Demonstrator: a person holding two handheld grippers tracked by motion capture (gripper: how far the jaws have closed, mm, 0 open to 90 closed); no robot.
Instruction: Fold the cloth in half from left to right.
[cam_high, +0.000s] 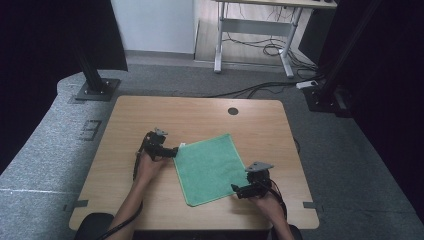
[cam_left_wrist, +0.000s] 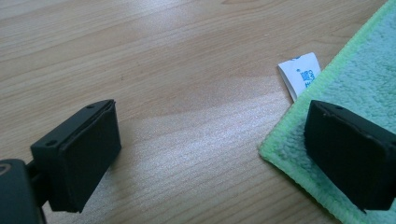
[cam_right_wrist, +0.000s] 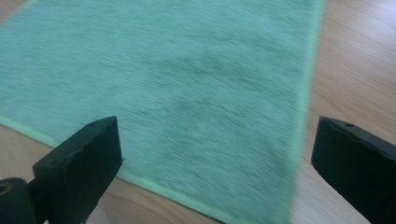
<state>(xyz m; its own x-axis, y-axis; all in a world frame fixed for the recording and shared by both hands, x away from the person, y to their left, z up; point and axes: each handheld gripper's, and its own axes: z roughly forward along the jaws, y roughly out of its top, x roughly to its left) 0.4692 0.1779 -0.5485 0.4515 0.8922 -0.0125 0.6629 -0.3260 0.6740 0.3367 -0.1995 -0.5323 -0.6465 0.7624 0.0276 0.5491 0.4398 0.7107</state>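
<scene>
Item: green microfibre cloth (cam_high: 210, 169), square, with a lighter stitched hem.
Position: laid flat on the wooden tabletop (cam_high: 130, 117), slightly right of its middle, turned so that its corners point away from the table edges.
Label: a small white care tag (cam_left_wrist: 300, 74) with blue print is seen protruding from under the hem near the left-hand corner.
Left tool (cam_left_wrist: 210, 154): jaws held wide apart, astride the cloth's left corner; one jaw is set above the terry surface, the other above bare wood. Contact with the cloth cannot be told.
Right tool (cam_right_wrist: 212, 168): jaws likewise spread, astride the near right corner, with nothing clamped.
Handling, as judged: light, limp and soft; no stiffness is to be expected, so any lifted part will sag and fold. The pile is judged grippy rather than slippery; nothing fragile is involved.
Hold, as judged: best taken at the corners or along the hem, where a jaw can be slid beneath the edge; a pinch mid-panel is judged likely to bunch the fabric.
</scene>
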